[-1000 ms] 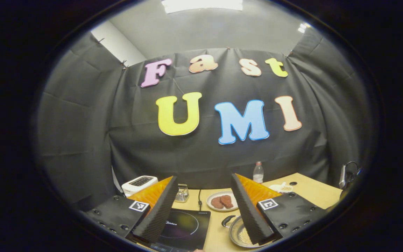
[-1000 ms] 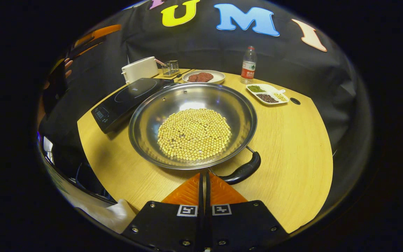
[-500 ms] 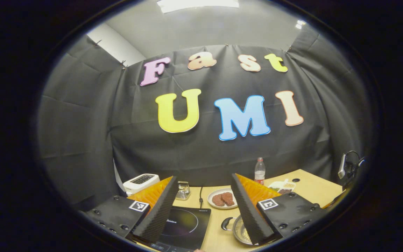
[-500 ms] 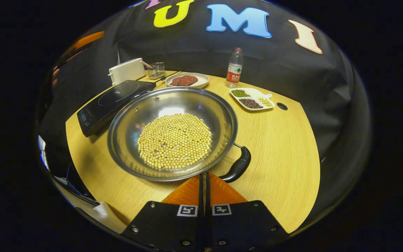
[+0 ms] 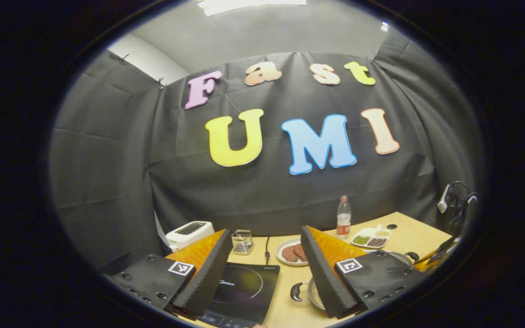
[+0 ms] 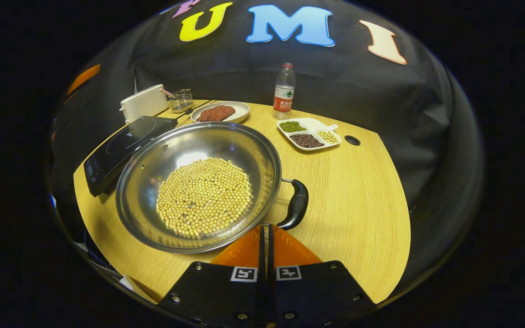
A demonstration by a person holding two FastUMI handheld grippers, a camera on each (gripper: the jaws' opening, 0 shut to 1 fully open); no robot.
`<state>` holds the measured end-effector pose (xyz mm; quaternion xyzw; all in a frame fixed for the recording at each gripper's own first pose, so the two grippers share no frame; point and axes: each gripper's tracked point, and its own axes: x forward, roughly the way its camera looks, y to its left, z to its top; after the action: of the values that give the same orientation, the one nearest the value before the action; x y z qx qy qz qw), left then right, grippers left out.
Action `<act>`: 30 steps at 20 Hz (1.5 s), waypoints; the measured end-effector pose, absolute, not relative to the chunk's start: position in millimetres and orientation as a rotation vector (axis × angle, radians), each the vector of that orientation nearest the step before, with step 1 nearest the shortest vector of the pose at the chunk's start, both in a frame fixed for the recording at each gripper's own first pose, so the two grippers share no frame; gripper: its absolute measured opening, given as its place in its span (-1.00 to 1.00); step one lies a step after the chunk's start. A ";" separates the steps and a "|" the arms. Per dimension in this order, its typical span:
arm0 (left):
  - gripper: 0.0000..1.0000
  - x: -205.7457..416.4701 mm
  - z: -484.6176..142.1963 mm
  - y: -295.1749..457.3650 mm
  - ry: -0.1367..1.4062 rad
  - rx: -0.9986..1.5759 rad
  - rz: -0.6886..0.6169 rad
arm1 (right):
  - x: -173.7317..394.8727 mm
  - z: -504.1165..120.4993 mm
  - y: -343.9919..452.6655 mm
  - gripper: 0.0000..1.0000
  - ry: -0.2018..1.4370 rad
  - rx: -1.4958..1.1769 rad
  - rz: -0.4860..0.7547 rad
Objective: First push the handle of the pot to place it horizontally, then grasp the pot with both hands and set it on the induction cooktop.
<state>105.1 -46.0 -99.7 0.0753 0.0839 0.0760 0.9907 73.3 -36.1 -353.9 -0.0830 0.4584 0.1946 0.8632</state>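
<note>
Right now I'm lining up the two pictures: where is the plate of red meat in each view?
Left gripper view: the plate of red meat sits low in the middle, between the left tool's two fingers, behind the induction cooktop.
Right gripper view: the plate is upper left of centre, beyond the pot's far rim.
Shared landmark: the water bottle stands just right of the plate.

The induction cooktop (image 5: 242,292) bears a brand, seemingly "Midea"; nothing else legible.

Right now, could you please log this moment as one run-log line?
phase: pushing pot handle | right gripper: shut, tips at handle | left gripper: open, above cooktop | pot: on table, holding beans
</note>
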 end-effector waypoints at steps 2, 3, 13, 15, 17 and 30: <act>0.95 104.3 -105.2 -45.8 0.181 0.159 0.156 | 79.6 -357.2 -37.1 -0.99 0.955 -0.176 0.393; 0.95 104.3 -109.8 -44.4 0.187 0.162 0.157 | 81.5 -357.6 -38.2 -0.99 0.949 -0.179 0.381; 0.87 119.1 -164.5 -57.9 0.276 0.116 0.090 | 101.4 -320.2 -63.2 1.00 0.812 -0.056 0.223; 0.91 124.0 -180.3 -62.9 0.308 0.095 0.063 | 108.4 -315.3 -67.4 0.99 0.787 -0.028 0.186; 0.95 130.3 -196.4 -67.7 0.342 0.080 0.033 | 111.4 -313.9 -64.9 0.99 0.775 -0.022 0.172; 0.97 146.5 -316.7 -93.0 0.600 0.037 -0.073 | 123.1 -333.9 -34.7 1.00 0.786 -0.037 0.202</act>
<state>146.5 -93.0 -316.7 0.0181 0.2952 -0.0361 0.9546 123.1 -34.7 -333.9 -0.0179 0.3824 0.0984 0.9186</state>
